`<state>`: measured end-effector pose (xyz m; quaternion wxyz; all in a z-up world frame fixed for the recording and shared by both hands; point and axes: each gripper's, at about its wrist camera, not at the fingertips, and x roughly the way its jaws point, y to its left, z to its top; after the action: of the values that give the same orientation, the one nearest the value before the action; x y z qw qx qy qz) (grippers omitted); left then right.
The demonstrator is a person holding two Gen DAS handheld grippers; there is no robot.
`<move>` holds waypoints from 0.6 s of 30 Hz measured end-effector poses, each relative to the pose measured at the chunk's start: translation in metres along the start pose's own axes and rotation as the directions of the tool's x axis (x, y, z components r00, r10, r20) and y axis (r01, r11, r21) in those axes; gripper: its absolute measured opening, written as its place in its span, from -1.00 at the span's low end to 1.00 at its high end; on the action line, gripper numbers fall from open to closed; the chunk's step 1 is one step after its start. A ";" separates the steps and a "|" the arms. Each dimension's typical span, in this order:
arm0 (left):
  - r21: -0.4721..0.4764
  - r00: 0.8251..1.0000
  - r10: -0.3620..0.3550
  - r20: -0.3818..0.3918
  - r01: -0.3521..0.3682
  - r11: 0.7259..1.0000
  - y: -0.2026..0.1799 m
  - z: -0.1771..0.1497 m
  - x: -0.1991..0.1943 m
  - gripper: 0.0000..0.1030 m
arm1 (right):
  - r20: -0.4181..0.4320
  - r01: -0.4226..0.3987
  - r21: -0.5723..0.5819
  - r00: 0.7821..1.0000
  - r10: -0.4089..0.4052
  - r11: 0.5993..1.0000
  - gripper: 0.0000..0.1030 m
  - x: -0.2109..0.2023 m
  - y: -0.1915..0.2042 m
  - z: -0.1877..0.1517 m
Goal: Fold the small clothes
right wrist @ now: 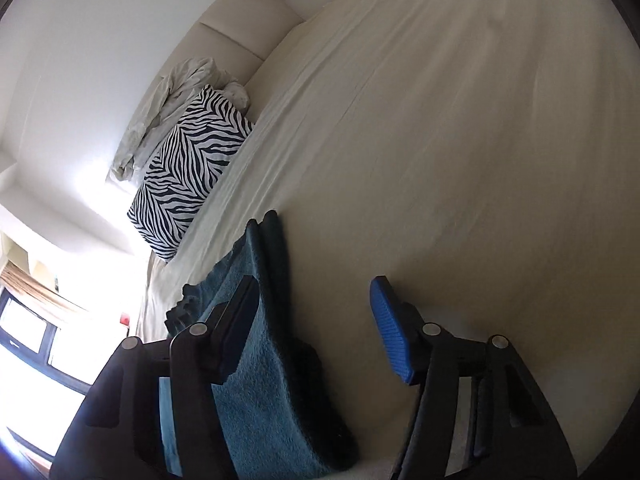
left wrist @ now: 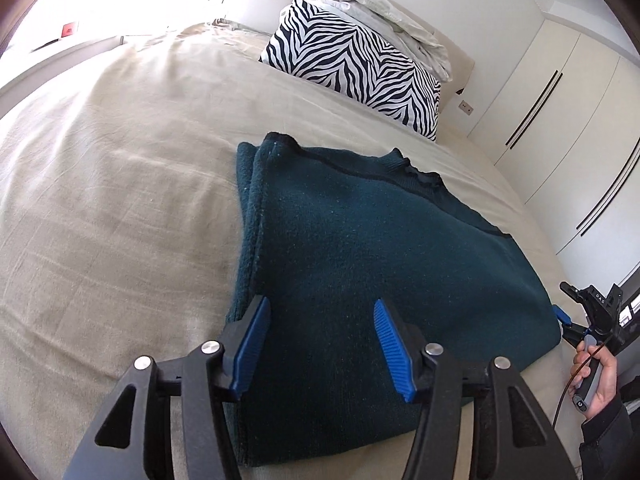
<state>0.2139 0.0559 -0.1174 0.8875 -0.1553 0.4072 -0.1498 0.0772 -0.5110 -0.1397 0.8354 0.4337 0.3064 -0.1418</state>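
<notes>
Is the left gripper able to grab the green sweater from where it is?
Probably yes. The left gripper hangs open right over the near edge of the green sweater, and nothing lies between its fingers and the cloth on the bed.

The folded sweater [left wrist: 360, 248] is dark green fuzzy knit, matt. The bed sheet [left wrist: 120, 160] is beige woven cloth, slightly wrinkled. The gripper pads [left wrist: 250, 344] are blue ribbed plastic on matt black arms.

i'm working in a home bedroom: bed [left wrist: 120, 140] under a beige sheet, zebra-print pillow [left wrist: 352, 68] upper centre of frame, white wardrobe doors [left wrist: 560, 120] at right.
</notes>
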 end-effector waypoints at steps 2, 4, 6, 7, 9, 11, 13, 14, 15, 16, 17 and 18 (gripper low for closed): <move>-0.015 1.000 -0.007 0.005 0.008 1.000 0.001 -0.003 -0.005 0.18 | -0.018 0.030 -0.130 0.999 -0.032 0.991 0.12 -0.009 0.020 -0.002; -0.023 1.000 -0.010 0.005 0.010 1.000 0.002 -0.007 -0.008 0.18 | -0.043 0.116 -0.287 0.990 -0.133 0.951 0.12 -0.010 0.040 -0.011; -0.017 1.000 -0.004 0.003 0.005 1.000 0.001 -0.010 -0.008 0.18 | -0.080 0.176 -0.398 0.971 -0.225 0.900 0.05 -0.002 0.055 -0.024; -0.012 1.000 0.000 0.000 0.000 1.000 0.000 -0.011 -0.008 0.18 | -0.106 0.176 -0.419 0.965 -0.240 0.891 -0.12 0.001 0.056 -0.030; -0.003 1.000 0.004 -0.003 -0.004 1.000 -0.002 -0.012 -0.007 0.18 | -0.148 0.168 -0.432 0.956 -0.253 0.886 -0.42 0.004 0.053 -0.041; 0.000 1.000 0.006 -0.008 -0.006 1.000 -0.001 -0.012 -0.005 0.18 | -0.140 0.166 -0.443 0.958 -0.251 0.881 -0.63 0.000 0.050 -0.050; 0.002 1.000 0.006 -0.012 -0.006 1.000 -0.001 -0.012 -0.005 0.19 | -0.132 0.168 -0.443 0.959 -0.250 0.881 -0.75 -0.010 0.045 -0.058; 0.005 1.000 0.007 -0.015 -0.007 1.000 -0.001 -0.012 -0.004 0.18 | -0.127 0.168 -0.432 0.961 -0.245 0.886 -0.81 -0.013 0.043 -0.058; 0.009 1.000 0.008 -0.019 -0.008 1.000 -0.001 -0.012 -0.004 0.18 | -0.128 0.164 -0.415 0.963 -0.235 0.895 -0.82 -0.016 0.039 -0.059; 0.013 1.000 0.008 -0.023 -0.008 1.000 -0.001 -0.013 -0.003 0.18 | -0.129 0.159 -0.394 0.966 -0.226 0.905 -0.84 -0.018 0.036 -0.060; 0.016 1.000 0.008 -0.026 -0.008 1.000 -0.001 -0.013 -0.002 0.18 | -0.132 0.155 -0.382 0.967 -0.220 0.911 -0.85 -0.021 0.034 -0.061; 0.016 1.000 0.006 -0.026 -0.005 1.000 0.000 -0.013 -0.001 0.18 | -0.131 0.155 -0.377 0.967 -0.218 0.913 -0.85 -0.022 0.033 -0.063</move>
<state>0.2029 0.0540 -0.1245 0.8838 -0.1452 0.4179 -0.1526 0.0526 -0.4410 -0.1319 0.8544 0.2507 0.4377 -0.1246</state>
